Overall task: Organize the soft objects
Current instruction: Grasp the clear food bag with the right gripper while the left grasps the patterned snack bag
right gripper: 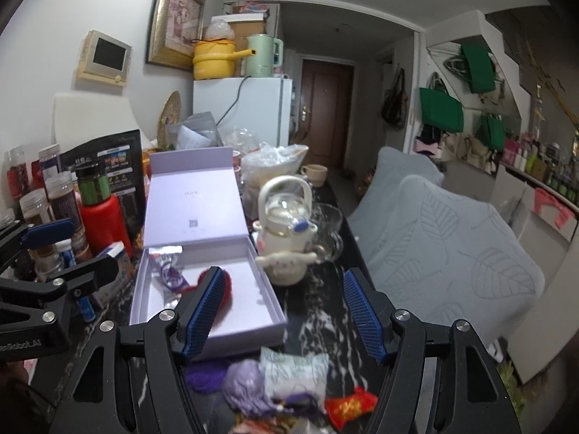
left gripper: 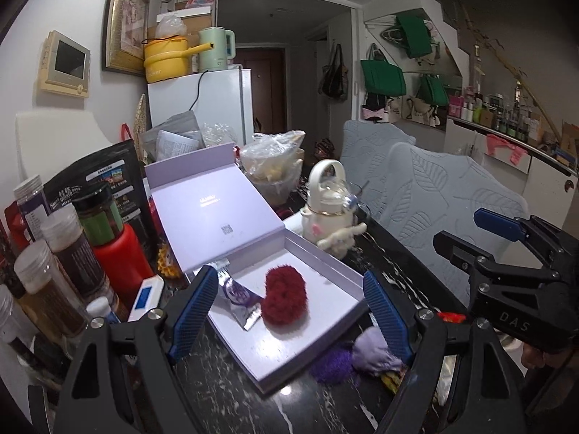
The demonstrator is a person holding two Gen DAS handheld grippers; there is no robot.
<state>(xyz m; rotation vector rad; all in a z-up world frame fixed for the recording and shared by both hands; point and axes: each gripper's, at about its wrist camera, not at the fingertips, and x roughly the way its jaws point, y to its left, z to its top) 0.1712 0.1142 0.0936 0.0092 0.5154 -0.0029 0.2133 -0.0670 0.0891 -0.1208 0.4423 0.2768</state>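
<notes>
Between the blue ribbed pads of the left gripper nothing was held; its jaws stood apart above the near part of a lavender box, framing it from either side. Inside that box lay a red fuzzy pompom and, touching its left side, a purple-printed foil packet. The box's hinged lid stood tilted back behind it. The right gripper was likewise released and empty, its jaws parted over the dark marbled tabletop just beside the box's near right corner. Below it, nearest the camera, sat a loose cluster of soft things: a lilac ruffled ball, a dark purple fuzzy pompom to its left, a pale leaf-patterned pouch behind it, and a red packet to the right. Beyond the box stood a cream water bottle with a plush charm, a glass cup touching its right side. Jars and a red bottle crowded the table's left edge, and grey leaf-embossed chair covers rose along its right.
</notes>
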